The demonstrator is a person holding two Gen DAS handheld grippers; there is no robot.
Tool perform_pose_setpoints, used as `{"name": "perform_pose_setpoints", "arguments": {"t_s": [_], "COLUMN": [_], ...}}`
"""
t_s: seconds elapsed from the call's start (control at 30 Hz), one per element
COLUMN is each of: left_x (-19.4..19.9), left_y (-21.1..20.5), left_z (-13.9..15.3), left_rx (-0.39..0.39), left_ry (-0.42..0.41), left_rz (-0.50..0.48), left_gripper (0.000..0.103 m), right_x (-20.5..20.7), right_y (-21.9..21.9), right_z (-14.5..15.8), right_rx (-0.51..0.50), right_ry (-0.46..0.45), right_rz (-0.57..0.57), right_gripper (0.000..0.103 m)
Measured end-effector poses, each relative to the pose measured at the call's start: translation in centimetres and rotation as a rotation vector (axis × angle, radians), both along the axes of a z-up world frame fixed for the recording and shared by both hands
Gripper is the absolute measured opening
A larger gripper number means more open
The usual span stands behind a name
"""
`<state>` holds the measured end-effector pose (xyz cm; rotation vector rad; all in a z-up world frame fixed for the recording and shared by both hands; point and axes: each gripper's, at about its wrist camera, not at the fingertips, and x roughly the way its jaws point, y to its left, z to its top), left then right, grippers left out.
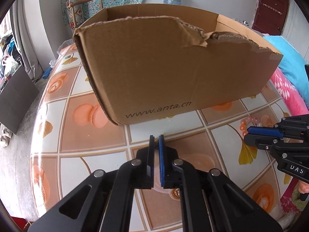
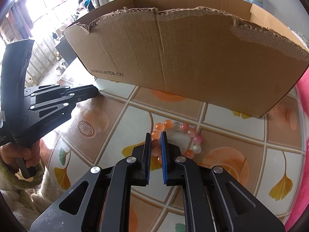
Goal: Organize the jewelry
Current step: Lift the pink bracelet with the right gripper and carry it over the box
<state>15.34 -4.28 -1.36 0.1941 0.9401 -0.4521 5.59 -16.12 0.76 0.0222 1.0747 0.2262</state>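
A bracelet of orange, pink and clear beads (image 2: 178, 135) lies on the patterned tablecloth in front of an open cardboard box (image 2: 183, 58). My right gripper (image 2: 156, 135) has its two fingers closed around the bracelet's left side, beads pinched between the pads. In the left wrist view the bracelet (image 1: 249, 123) shows at the right gripper's tip (image 1: 246, 134). My left gripper (image 1: 156, 138) is shut on a small dark and gold item (image 1: 155, 142), low over the table before the box (image 1: 173, 67).
The table (image 1: 77, 135) has a tiled cloth with macaron and leaf prints. The box has a torn front wall and stands at the table's far side. A pink and blue blanket (image 1: 289, 77) lies to the right. The left gripper's body (image 2: 48, 100) sits left of the bracelet.
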Motion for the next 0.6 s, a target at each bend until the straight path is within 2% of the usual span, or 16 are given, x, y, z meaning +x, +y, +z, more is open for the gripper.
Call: {"name": "perform_pose_setpoints", "arguments": {"t_s": [0.23, 0.6], "left_x": [-0.3, -1.7], "left_y": [1.1, 3.7], "left_z": [0.9, 3.9], "left_rx": [-0.077, -0.176], "left_ry": [-0.005, -0.035], "left_rz": [0.0, 0.039], "left_gripper": [0.0, 0.0], "right_x": [-0.5, -2.3], "right_y": [-0.1, -2.8], "right_z": [0.5, 5.4], "right_rx": [0.043, 0.169], "right_ry": [-0.012, -0.097], "right_rz": [-0.025, -0.088], "right_gripper": [0.007, 0.007]}}
